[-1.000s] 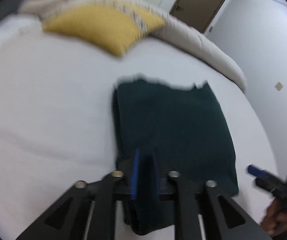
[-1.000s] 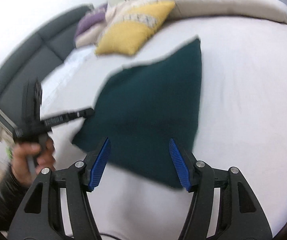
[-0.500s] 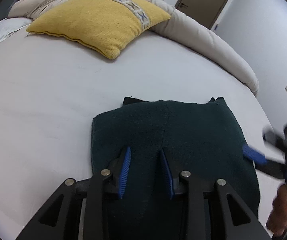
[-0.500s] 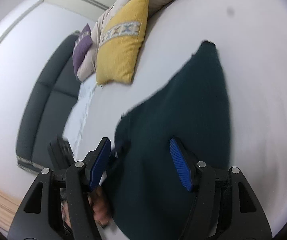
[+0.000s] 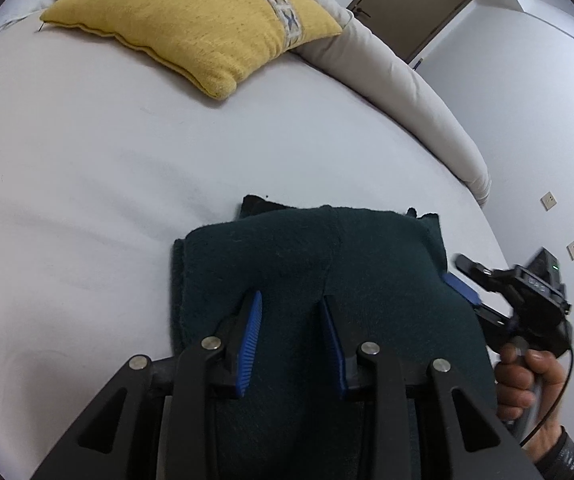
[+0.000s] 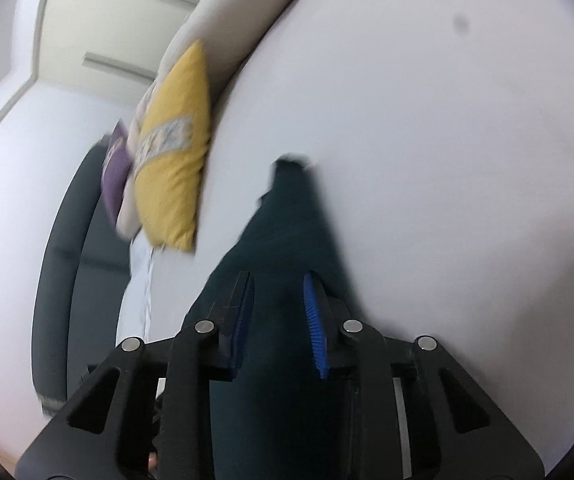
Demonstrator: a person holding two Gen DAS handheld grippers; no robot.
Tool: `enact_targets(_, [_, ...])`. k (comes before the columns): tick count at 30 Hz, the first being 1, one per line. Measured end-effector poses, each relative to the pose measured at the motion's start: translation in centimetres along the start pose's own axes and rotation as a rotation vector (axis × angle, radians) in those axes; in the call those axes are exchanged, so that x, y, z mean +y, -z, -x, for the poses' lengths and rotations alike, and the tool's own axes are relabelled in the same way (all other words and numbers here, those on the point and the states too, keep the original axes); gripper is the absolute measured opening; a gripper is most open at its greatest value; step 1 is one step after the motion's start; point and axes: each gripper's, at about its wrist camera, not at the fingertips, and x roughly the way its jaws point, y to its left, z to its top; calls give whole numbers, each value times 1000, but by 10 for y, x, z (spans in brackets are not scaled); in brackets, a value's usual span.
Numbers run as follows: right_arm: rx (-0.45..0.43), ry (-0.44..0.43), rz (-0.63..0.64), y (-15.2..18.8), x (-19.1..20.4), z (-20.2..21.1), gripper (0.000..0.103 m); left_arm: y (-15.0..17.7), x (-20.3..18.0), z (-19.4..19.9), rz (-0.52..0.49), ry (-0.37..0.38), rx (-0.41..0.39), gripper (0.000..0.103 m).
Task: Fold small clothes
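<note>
A dark green folded garment point(image 5: 307, 256) lies on the white bed point(image 5: 87, 160). My left gripper point(image 5: 293, 298) sits over its near left part. Its jaws are narrowly apart, and cloth is bunched up between the blue pads with a crease running into them. My right gripper point(image 5: 463, 284), held by a hand point(image 5: 527, 376), is at the garment's right edge. In the right wrist view the garment point(image 6: 287, 220) runs up through the right gripper point(image 6: 277, 280), whose jaws are closing with the cloth filling the gap.
A yellow pillow point(image 5: 191, 20) and a long beige bolster point(image 5: 407, 88) lie at the far side of the bed. A purple cushion point(image 6: 115, 172) and a dark padded headboard point(image 6: 71, 260) are beyond the pillow. A door point(image 5: 415, 4) stands in the far wall.
My left gripper moved forward and down over the garment, its jaws slightly wider. My right gripper rolled, came in to the garment's right edge, and its jaws narrowed on the cloth.
</note>
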Motion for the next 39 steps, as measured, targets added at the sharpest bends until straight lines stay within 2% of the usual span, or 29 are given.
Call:
enact_targets(2, [-46,24,-31,6,-3,23,35,1,1,1,5,4,0,34])
enact_targets(5, [-28,-117,19,33,15,57,36,1,-1,2,10,-8,-1,34])
enact_targets(7, [16,-205,76,56,35,67,41,5,-2,5,11,-17,3,34])
enact_targets(9, [85,-270,145,84,51,64,55,5,-2,7,18,-20,9,34])
enact_targets(11, [169,-223,193,105,53,47,60,5,-1,10,37,-14,22,34])
enact_targets(12, [209,-175,194,113,45,35,59,7,1,12,48,-5,30,33])
enact_targets(13, [232,-179,170,118,34,28,56,8,2,16,59,3,38,32])
enact_targets(14, [246,-197,142,123,24,23,47,10,5,23,71,9,46,32])
enact_targets(15, [241,-184,132,126,16,25,41,13,6,28,73,6,51,32])
enact_targets(18, [193,-153,139,134,9,46,41,24,5,58,45,-58,40,34])
enact_targets(19, [174,-133,152,135,9,53,42,30,4,70,35,-82,22,41])
enact_targets(20, [144,-101,172,136,10,63,45,37,3,84,28,-99,1,47])
enact_targets(24, [53,-8,251,130,21,91,60,57,12,114,64,-96,-42,59])
enact_targets(26, [35,-1,249,121,26,96,65,61,13,112,65,-91,-29,61])
enact_targets(28, [35,-6,248,114,29,105,65,61,14,103,56,-97,-2,61])
enact_targets(31, [67,3,257,103,36,89,65,61,23,87,91,-74,30,61])
enact_targets(35, [131,33,247,90,35,52,65,56,32,67,154,-24,59,61])
enact_targets(39, [184,35,158,72,23,13,65,47,35,52,182,18,95,61])
